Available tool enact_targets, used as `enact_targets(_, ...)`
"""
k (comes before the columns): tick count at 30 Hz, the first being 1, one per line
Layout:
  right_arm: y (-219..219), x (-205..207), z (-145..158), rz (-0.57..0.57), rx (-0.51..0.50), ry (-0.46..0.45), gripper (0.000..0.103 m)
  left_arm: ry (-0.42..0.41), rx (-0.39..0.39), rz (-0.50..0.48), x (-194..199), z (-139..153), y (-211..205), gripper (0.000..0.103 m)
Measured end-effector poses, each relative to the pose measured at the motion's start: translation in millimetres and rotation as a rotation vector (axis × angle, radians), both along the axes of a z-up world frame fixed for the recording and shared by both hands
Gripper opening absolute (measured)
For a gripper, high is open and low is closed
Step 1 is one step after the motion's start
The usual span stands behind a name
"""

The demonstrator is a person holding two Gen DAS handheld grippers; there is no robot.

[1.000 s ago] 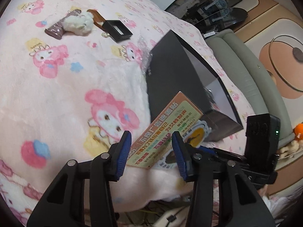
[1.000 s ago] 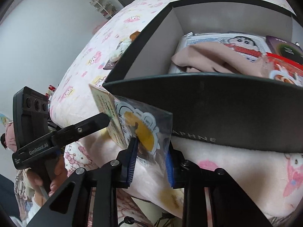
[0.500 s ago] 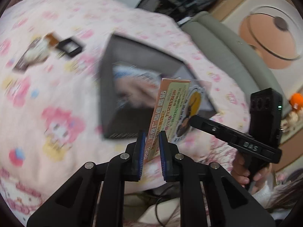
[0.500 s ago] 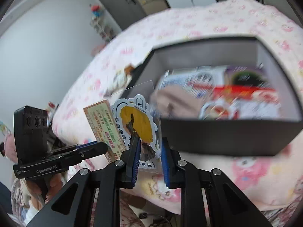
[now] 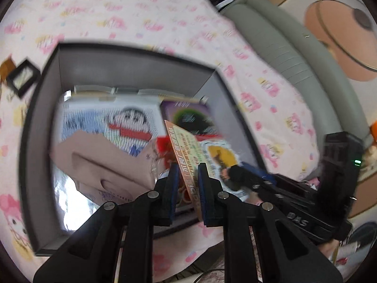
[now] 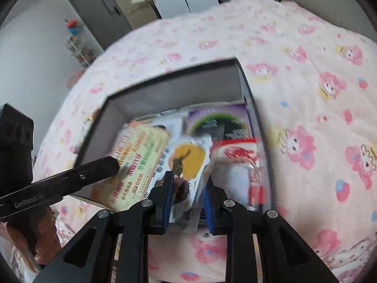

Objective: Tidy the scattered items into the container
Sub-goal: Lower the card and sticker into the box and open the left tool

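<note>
The sticker packet (image 6: 162, 162) hung over the open black box (image 5: 132, 70), above the things already inside. If one gripper released late, the packet could twist or tear. The left gripper (image 5: 187, 184) and right gripper (image 6: 188, 195) each clamped its lower edge between their pads.

One black box (image 5: 132, 70) is sitting on one pink blanket (image 5: 117, 7). Inside the box, one cartoon book (image 5: 113, 120), one purple packet (image 5: 188, 115) and one tan cloth (image 5: 99, 158) are lying — and beside it, one small black frame (image 5: 22, 77).
</note>
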State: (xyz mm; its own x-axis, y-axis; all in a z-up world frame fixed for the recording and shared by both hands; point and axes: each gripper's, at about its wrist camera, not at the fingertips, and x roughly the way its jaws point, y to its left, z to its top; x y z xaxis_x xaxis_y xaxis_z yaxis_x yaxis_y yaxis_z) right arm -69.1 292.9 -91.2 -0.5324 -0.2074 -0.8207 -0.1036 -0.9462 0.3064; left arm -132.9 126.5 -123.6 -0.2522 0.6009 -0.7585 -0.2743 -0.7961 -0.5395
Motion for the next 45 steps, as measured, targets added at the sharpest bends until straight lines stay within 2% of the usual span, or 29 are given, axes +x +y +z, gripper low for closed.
enact_targets(3, 2.2, -6.7, -6.2, 0.008, 0.031, -0.011, 0.023, -0.04, -0.024, -0.005, 2.1, -7.8, 1.8, 0.018)
enact_targets(6, 6.5, -2.4, -5.8, -0.03, 0.058, -0.006, 0.031, -0.019, -0.091, -0.013, 3.3, -7.5, 1.8, 0.018)
enact_targets(9, 10.9, -0.4, -4.1, -0.058, 0.074, 0.021, 0.032, -0.027, -0.094, -0.022, -0.2, -11.8, -0.5, 0.018)
enact_targets(12, 13.9, 2.7, 0.2, -0.071, 0.103, 0.052, 0.033, -0.024, -0.072, -0.018, -1.9, -16.2, -7.5, 0.018)
enact_targets(16, 14.9, 4.5, 3.7, -0.052, 0.083, 0.067, 0.033, -0.013, -0.004, -0.067, -11.4, -16.6, -1.0, 0.018)
enact_targets(21, 10.0, -3.0, -1.5, -0.042, 0.102, 0.022, 0.033, -0.075, -0.031, -0.087, -22.8, -27.8, 19.0, 0.018)
enact_targets(24, 4.5, -4.2, -3.5, -0.021, 0.11, 0.011, 0.033, -0.092, 0.018, -0.167, -14.2, -24.6, 28.1, 0.018)
enact_targets(26, 2.8, -2.2, -3.0, -0.009, 0.113, 0.019, 0.033, -0.059, 0.02, -0.194, -9.2, -16.3, 26.5, 0.018)
enact_targets(28, 2.3, -4.4, -4.2, 0.001, 0.113, 0.014, 0.033, -0.024, -0.012, -0.136, -17.0, -12.2, 19.3, 0.018)
enact_targets(30, 1.8, -11.3, -4.5, 0.015, 0.106, 0.01, 0.033, -0.048, -0.034, -0.066, -32.2, -17.6, 10.6, 0.018)
enact_targets(33, 0.7, -26.7, -11.1, 0.035, 0.073, -0.031, 0.033, -0.08, -0.1, -0.02, -50.6, -30.7, 8.3, 0.018)
enact_targets(34, -0.8, -29.8, -11.6, 0.036, 0.088, -0.035, 0.033, -0.099, -0.103, -0.024, -53.6, -34.8, 9.9, 0.018)
enact_targets(36, -5.3, -34.9, -12.8, 0.049, 0.119, -0.046, 0.033, -0.137, -0.06, -0.044, -56.4, -38.3, 12.6, 0.018)
enact_targets(38, -6.9, -36.7, -13.1, 0.063, 0.102, -0.055, 0.033, -0.163, -0.046, -0.065, -56.6, -39.7, 16.2, 0.018)
enact_targets(40, -3.3, -36.0, -11.4, 0.05, 0.082, -0.051, 0.033, -0.141, -0.053, -0.096, -53.4, -36.1, 21.3, 0.018)
enact_targets(43, 2.9, -31.9, -2.6, 0.007, 0.122, -0.018, 0.033, -0.138, -0.026, -0.113, -49.4, -29.8, 24.3, 0.018)
enact_targets(45, 6.0, -28.6, 2.0, -0.005, 0.121, -0.009, 0.033, -0.132, -0.04, -0.108, -48.3, -27.9, 27.1, 0.018)
